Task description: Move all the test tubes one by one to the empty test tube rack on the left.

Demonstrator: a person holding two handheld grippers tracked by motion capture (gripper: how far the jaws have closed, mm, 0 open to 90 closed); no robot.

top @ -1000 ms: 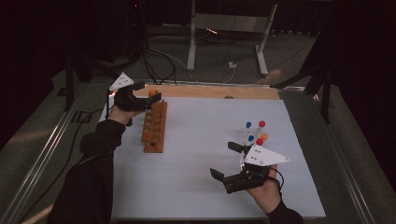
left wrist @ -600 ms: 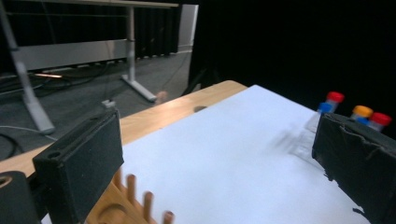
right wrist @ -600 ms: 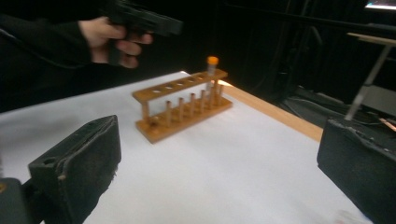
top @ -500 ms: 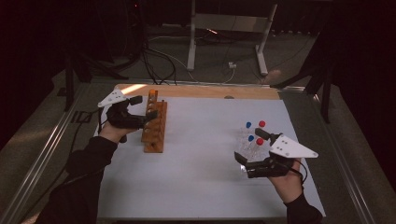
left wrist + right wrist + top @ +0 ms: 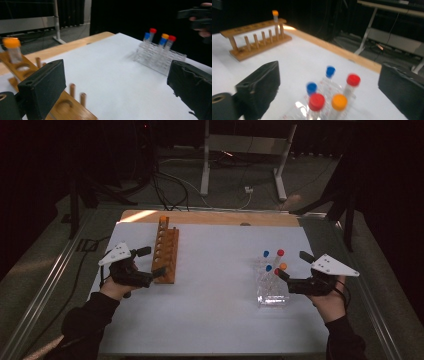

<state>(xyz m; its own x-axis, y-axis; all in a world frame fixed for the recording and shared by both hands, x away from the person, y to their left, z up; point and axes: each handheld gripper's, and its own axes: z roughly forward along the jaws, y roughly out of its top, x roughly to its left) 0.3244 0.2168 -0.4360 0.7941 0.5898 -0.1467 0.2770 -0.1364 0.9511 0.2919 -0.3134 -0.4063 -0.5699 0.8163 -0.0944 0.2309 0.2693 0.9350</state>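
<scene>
**Grippers reset between tubes**

Jaws gape empty on both sides. The right gripper [image 5: 290,268] has swung in over the clear rack [image 5: 272,295] since a second ago, lining up on its five capped tubes [image 5: 339,102]. The left gripper [image 5: 152,262] has dropped to the wooden rack's [image 5: 166,255] near end. Its camera catches the orange-capped tube [image 5: 13,50] seated farthest.

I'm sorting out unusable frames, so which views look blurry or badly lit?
High view: dim, dark surroundings, white table sharp. Left gripper view: wooden rack smeared up close. Right gripper view: capped tubes blurred, clear rack glary.
</scene>
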